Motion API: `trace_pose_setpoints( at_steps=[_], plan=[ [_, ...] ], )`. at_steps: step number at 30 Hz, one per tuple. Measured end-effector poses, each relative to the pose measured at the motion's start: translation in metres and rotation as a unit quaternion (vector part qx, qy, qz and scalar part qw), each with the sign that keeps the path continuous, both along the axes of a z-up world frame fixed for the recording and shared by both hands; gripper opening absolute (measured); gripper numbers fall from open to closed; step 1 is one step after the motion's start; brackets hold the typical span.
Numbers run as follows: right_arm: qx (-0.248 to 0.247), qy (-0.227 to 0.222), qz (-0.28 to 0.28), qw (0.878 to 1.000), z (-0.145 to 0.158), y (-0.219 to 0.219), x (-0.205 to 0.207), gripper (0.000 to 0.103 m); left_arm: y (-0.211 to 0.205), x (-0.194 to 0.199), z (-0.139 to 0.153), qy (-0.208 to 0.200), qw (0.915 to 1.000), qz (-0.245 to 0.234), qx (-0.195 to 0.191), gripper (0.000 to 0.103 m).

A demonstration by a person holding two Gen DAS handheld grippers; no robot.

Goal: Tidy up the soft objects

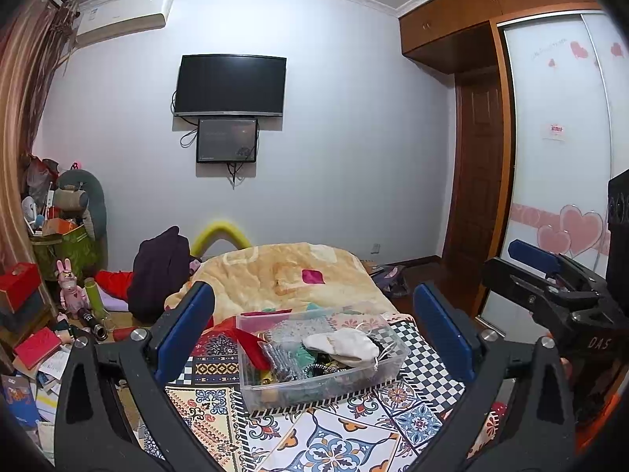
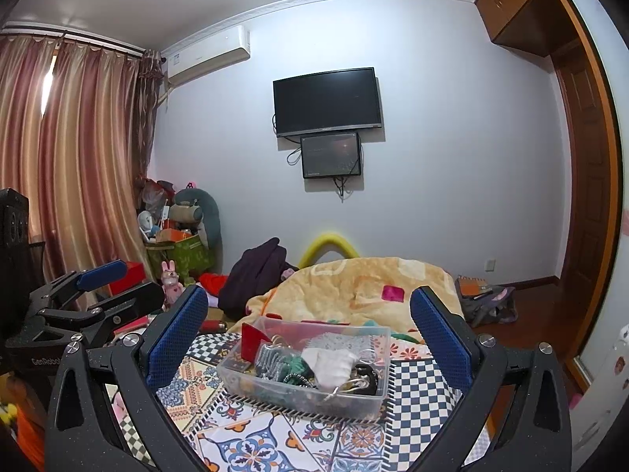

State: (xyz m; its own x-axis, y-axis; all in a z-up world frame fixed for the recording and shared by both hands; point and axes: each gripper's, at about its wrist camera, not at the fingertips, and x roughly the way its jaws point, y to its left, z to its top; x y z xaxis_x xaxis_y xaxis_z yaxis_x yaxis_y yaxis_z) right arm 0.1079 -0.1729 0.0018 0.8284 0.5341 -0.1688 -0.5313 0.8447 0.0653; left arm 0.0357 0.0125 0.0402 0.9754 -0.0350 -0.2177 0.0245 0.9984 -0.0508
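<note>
I hold two tongs side by side above a bed, both aimed at a clear plastic bin [image 1: 320,358] that sits on a patchwork tile-print cover [image 1: 314,436]. My left gripper [image 1: 314,338] has its blue-padded jaws spread wide with nothing between them, and the bin shows framed in the gap. My right gripper [image 2: 310,338] is spread just as wide and is also empty, so either could close on something without re-aiming. The bin already holds a heap of soft things: a white cloth pouch [image 1: 342,348] on top with its drawstring trailing toward the near wall, a piece of red fabric [image 1: 251,344] at the left end, a grey beaded piece [image 2: 271,358] and some green cloth [image 2: 297,365] below. Behind the bin lies a rumpled peach blanket [image 1: 283,271] with a small pink patch on it, likely pushed back to leave the cover flat for sorting. From this alone I cannot judge whether the pile is waiting to be sorted out or has just been gathered in. The floor at the left is cluttered with books, toys and a dark coat [image 1: 159,275].
</note>
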Motion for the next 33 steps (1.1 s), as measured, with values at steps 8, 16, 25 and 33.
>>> trace_pose_setpoints(
  at_steps=[8,16,25,33],
  plan=[
    [0.001,0.0,-0.001,1.0,-0.0001,0.0002,-0.0001,0.103,0.0003,-0.0032,0.0009,-0.005,1.0,-0.003,0.0,0.103],
    [-0.004,-0.002,-0.004,1.0,0.0019,0.0012,0.0001,0.103,-0.0017,-0.0057,0.0021,-0.012,0.9999,0.004,0.005,0.103],
    [-0.007,-0.001,-0.006,1.0,-0.0001,0.0008,0.0041,0.103,0.0,-0.0058,0.0024,-0.011,0.9999,0.0,-0.001,0.103],
    [-0.006,0.003,-0.006,1.0,-0.0026,-0.0006,0.0074,0.103,-0.0029,-0.0071,0.0024,-0.011,0.9999,-0.003,0.002,0.103]
  ],
)
